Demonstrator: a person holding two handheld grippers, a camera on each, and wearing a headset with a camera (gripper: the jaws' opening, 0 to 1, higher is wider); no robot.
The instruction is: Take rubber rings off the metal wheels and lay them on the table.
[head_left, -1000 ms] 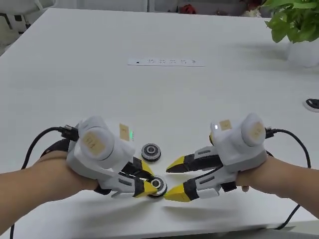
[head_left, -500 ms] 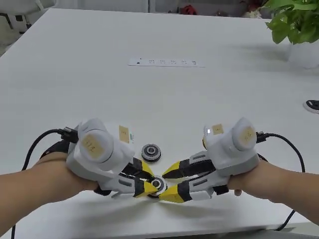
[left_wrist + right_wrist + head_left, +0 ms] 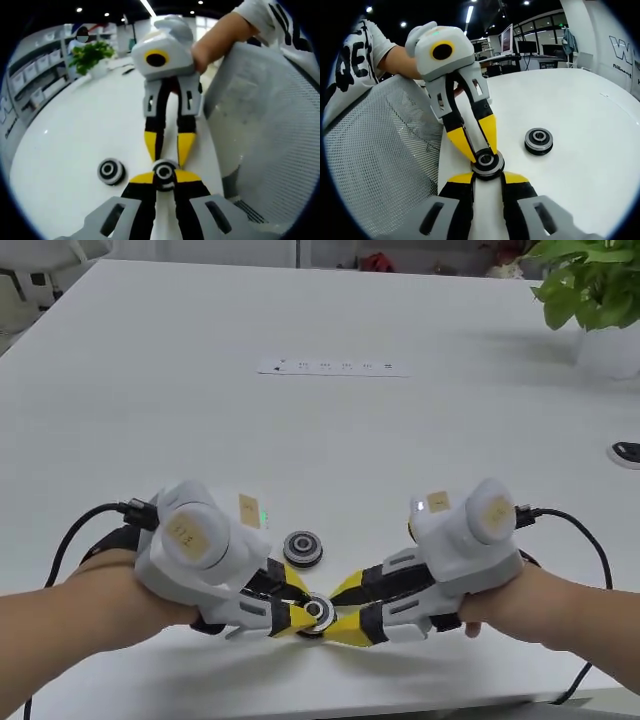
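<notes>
Spanning the head view: white table (image 3: 330,440), socket strip (image 3: 333,366) upper centre, potted plant (image 3: 590,285) upper right. Lower centre, left gripper (image 3: 297,605) and right gripper (image 3: 342,612) both clamp one rubber-ringed wheel (image 3: 318,612) from opposite sides; second wheel (image 3: 303,546) lies on the table just above. Left gripper view adds bin shelves (image 3: 30,75) at upper left; right gripper view adds monitors (image 3: 507,37) at top and a mesh chair (image 3: 380,165) at left.

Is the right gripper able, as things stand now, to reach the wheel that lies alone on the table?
Probably yes. The lone wheel lies on bare table just ahead of the right gripper, with nothing between. But its jaws now stand at the second wheel, which the left gripper holds.
</notes>
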